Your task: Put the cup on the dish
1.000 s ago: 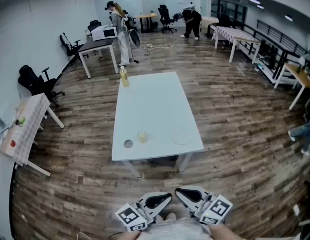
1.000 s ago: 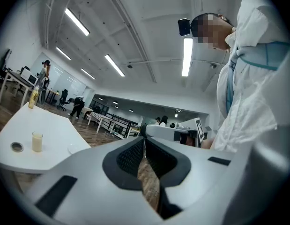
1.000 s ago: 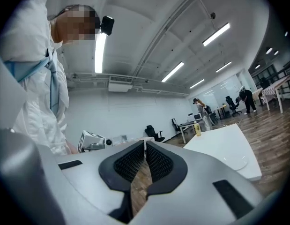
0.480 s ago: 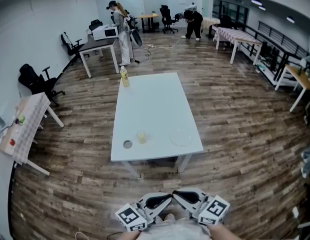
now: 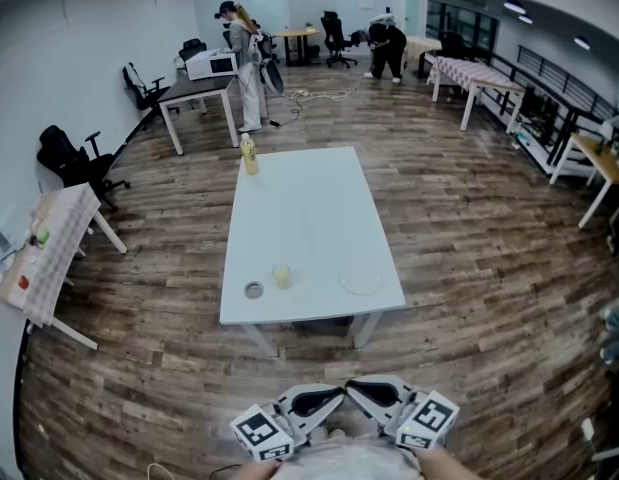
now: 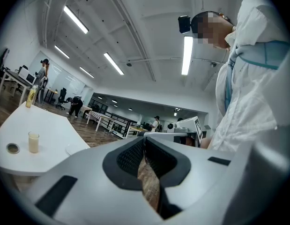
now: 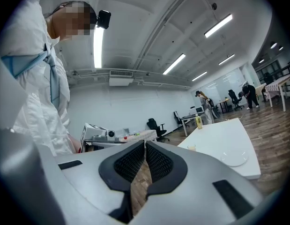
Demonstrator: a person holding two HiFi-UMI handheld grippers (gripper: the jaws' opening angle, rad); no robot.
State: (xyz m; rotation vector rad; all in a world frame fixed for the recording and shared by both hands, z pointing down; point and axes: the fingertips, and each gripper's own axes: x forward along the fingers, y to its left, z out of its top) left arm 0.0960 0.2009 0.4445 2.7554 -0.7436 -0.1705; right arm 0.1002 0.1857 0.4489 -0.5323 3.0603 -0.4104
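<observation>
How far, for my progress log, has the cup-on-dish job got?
Done: nothing yet; the cup stands on the table, apart from the dish. In hand: nothing; the left gripper and right gripper are shut and empty, held short of the table. Left: reach, grasp the cup, set it on the dish.

One white surface [image 5: 309,208] is counted at the middle of the frame. On it are counted one cup [image 5: 282,276], one dish [image 5: 361,280], one small round object [image 5: 254,290] and one yellow bottle [image 5: 249,155]. Two claws are counted at the bottom edge: the left claw [image 5: 332,395] and the right claw [image 5: 355,389]. Two people are counted at the top: a person in light clothes [image 5: 241,63] and a person in dark clothes [image 5: 387,46].
</observation>
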